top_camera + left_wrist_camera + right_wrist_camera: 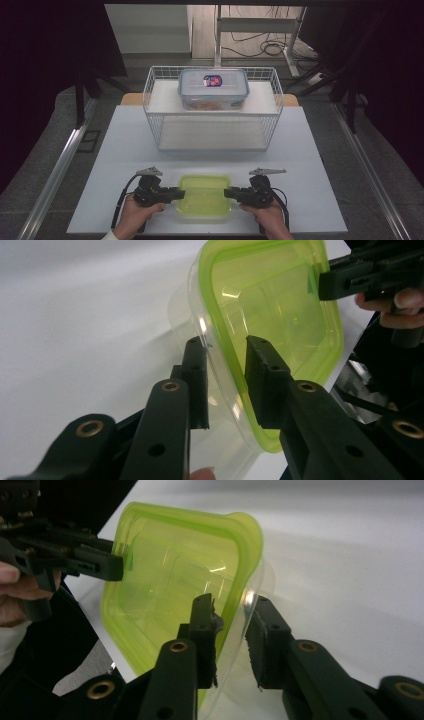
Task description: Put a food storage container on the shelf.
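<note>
A clear plastic container with a lime-green lid (205, 196) lies flat at the front middle of the white table (300, 150). My left gripper (181, 193) reaches in from the left, and its jaws close over the container's left rim (225, 352): one pad on the clear wall, the other on the green lid (280, 305). From the right, my right gripper (227, 193) holds the opposite rim the same way (232, 610), with the lid (165, 575) between its pads. Each gripper view shows the other gripper across the lid.
A white wire basket (212, 114) stands at the back middle of the table. A clear box with a blue-rimmed lid (214, 87) sits in its rear part. White table surface lies between basket and container. The table's front edge is just below my hands.
</note>
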Demonstrator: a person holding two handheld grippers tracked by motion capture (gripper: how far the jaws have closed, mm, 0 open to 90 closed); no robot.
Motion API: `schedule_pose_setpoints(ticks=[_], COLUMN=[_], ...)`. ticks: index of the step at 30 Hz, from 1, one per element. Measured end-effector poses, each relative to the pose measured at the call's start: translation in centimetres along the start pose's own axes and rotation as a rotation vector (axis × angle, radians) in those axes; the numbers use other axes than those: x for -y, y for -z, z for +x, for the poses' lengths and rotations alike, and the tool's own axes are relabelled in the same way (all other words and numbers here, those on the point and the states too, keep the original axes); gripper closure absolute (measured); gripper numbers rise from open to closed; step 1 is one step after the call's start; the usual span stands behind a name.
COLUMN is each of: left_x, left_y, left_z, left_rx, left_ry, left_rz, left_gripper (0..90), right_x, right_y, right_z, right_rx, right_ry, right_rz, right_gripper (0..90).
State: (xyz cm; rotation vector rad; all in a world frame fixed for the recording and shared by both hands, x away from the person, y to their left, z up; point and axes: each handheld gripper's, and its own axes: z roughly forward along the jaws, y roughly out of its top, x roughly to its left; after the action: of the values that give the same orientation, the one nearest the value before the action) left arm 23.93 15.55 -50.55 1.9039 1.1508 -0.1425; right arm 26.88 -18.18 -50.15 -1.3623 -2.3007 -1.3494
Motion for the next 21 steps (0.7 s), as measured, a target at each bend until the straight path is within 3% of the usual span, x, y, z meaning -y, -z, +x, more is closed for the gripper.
schedule_pose_setpoints(ticks=[3, 9, 21], left_x=[0.2, 0.5, 0.1], left_y=[0.2, 0.3, 1.3], left_z=[-0.4, -0.4, -1.2], left_rx=[-0.012, -0.002, -0.023], left_ry=[-0.022, -0.017, -0.066], left_rz=[-0.014, -0.031, -0.073], left_gripper=[75.1, 78.1, 80.0], right_x=[0.0, 0.1, -0.1], right_y=[0.4, 0.7, 1.3], right_z=[0.2, 0.3, 1.1], right_rx=[0.003, -0.004, 0.002], right_ry=[0.012, 0.006, 0.065], right_rz=[-0.016, -0.034, -0.062], right_gripper=[77.1, 79.5, 79.5])
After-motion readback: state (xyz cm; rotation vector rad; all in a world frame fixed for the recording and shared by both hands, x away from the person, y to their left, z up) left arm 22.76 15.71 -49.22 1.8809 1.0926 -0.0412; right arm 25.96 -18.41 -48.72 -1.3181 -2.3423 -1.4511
